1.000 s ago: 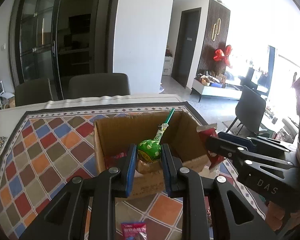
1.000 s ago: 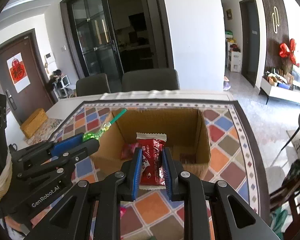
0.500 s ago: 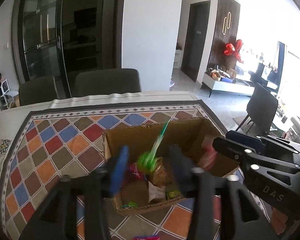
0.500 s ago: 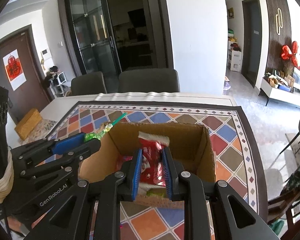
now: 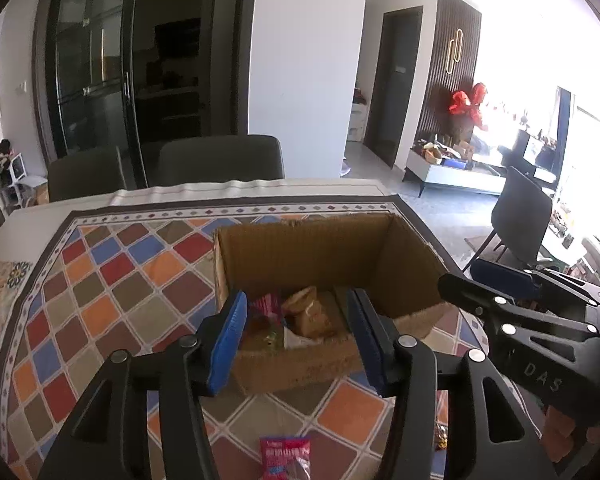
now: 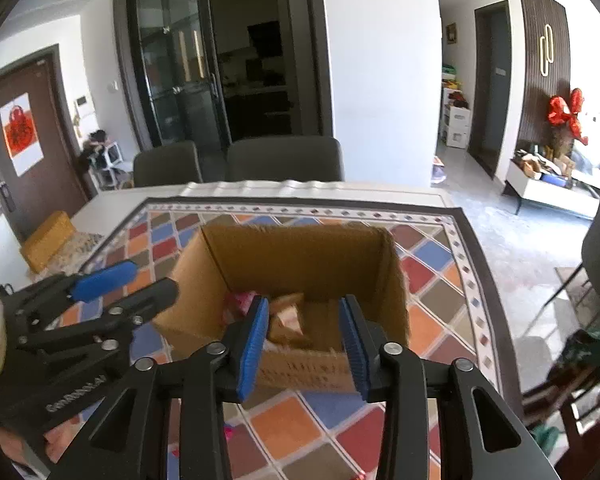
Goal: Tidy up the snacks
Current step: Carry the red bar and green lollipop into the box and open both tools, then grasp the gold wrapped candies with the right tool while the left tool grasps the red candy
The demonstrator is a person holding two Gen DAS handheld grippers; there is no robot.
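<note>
We hold both grippers over the near edge of the cardboard box (image 5: 328, 256), which sits on the worktop (image 5: 100, 280) covered with a cloth of coloured diamond patches. Our left gripper (image 5: 298, 334) is released, its blue pads spread wide with nothing between them, and it points down into the near left part of the box. Our right gripper (image 6: 305, 332) is likewise released and carries nothing, hanging above the near wall of the box.

The snacks lie on the floor of the box, towards its near left corner. In the left wrist view we see a pink packet (image 5: 266, 308) against the left wall of the box, and just beside it, further from that wall, a tan wrapped snack (image 5: 310, 312) tilted on its side. Below these, closer to the near wall of the box, there is a jumble of small wrappers that we cannot tell apart. In the right wrist view the same tan snack (image 6: 288, 318) shows between the pads, blurred.

Outside the box, on the cloth in front of its near wall, lies one more red packet (image 5: 286, 456), apart from the box.

Behind the box, past the far edge of the worktop, stand two dark chairs (image 5: 220, 156).
</note>
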